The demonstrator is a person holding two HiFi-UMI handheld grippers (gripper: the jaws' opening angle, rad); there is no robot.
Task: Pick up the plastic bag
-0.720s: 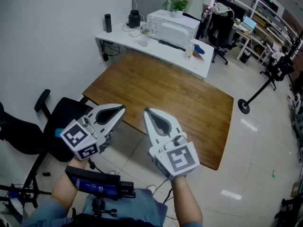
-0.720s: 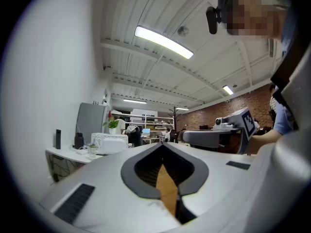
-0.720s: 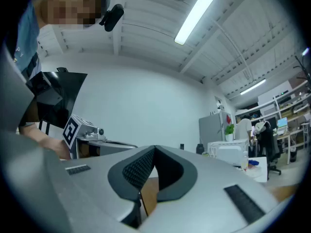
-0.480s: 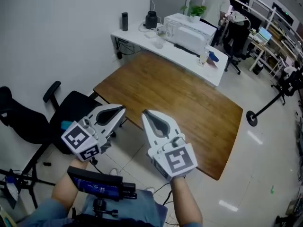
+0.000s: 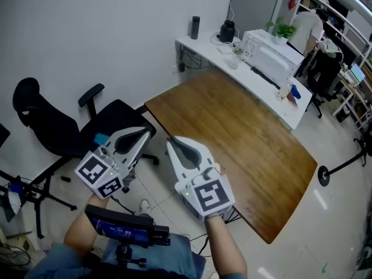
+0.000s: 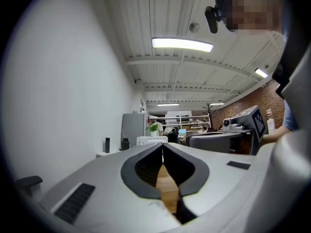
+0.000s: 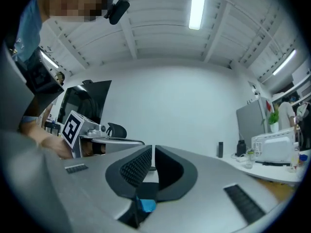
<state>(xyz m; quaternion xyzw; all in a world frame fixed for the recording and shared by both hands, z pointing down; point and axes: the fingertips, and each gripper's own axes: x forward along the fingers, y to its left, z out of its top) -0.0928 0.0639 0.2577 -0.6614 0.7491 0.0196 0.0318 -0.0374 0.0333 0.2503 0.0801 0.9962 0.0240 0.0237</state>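
Observation:
I see no plastic bag in any view. My left gripper [image 5: 150,133] and right gripper [image 5: 170,142] are held side by side, level, in front of the person's body at the near corner of a wooden table [image 5: 232,121]. The left gripper [image 6: 163,147] has its jaws together with nothing between them. The right gripper [image 7: 152,149] shows only a hairline gap at its tips and holds nothing. A small light-blue thing [image 5: 100,138] lies on a black chair's seat; it also shows low between the right jaws as a blue patch [image 7: 146,205]; what it is I cannot tell.
A black office chair [image 5: 113,118] stands just left of the grippers, a second one [image 5: 35,112] further left. Behind the table runs a white desk [image 5: 232,60] with a printer [image 5: 270,54], bottles and a plant. A person [image 5: 305,25] sits at the back right. A stand's round base [image 5: 324,176] rests on the floor.
The head view has swung left: table and white desk slid right in frame, and both black chairs came fully into view. Both grippers keep their place and stay closed.

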